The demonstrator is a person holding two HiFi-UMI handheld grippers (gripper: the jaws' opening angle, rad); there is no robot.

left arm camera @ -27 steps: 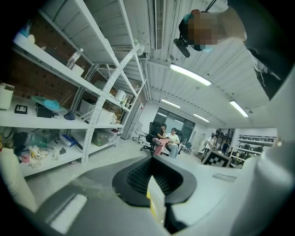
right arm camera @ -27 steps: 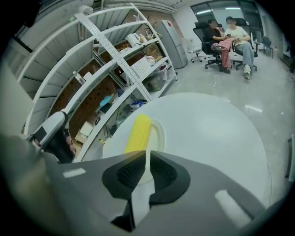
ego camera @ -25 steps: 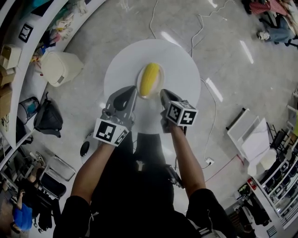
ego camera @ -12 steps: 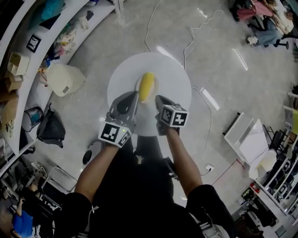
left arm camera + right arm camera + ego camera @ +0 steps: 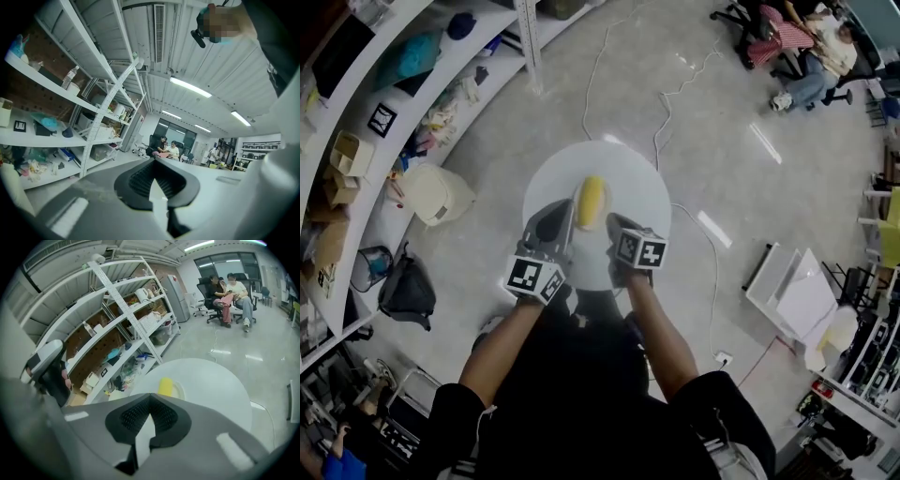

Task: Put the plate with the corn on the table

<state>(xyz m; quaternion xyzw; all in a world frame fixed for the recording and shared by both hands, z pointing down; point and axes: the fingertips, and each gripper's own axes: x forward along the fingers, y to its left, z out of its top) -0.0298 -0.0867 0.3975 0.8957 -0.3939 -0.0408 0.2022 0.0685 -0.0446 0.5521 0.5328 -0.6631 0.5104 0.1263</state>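
Note:
A yellow corn cob (image 5: 592, 202) lies on a small white plate (image 5: 578, 210), which rests on the round white table (image 5: 633, 187). My left gripper (image 5: 565, 214) hovers just left of the plate and above it, jaws shut and holding nothing. My right gripper (image 5: 612, 226) hangs to the plate's right, also shut and bare. In the right gripper view the corn (image 5: 165, 386) and plate (image 5: 178, 390) sit on the table (image 5: 220, 385) beyond the shut jaws of the right gripper (image 5: 150, 414). In the left gripper view the left gripper (image 5: 157, 176) points level across the room.
Metal shelving (image 5: 384, 122) full of boxes and cloth runs along the left. A white bin (image 5: 436, 194) and a black bag (image 5: 405, 289) stand on the floor beside it. Cables (image 5: 661, 112) trail past the table. Seated people (image 5: 806, 47) are far right, a white rack (image 5: 797, 291) nearer.
Both grippers have risen off the table beside the plate. The head view has lifted too, so the table looks smaller. The plate with the corn stays on the table.

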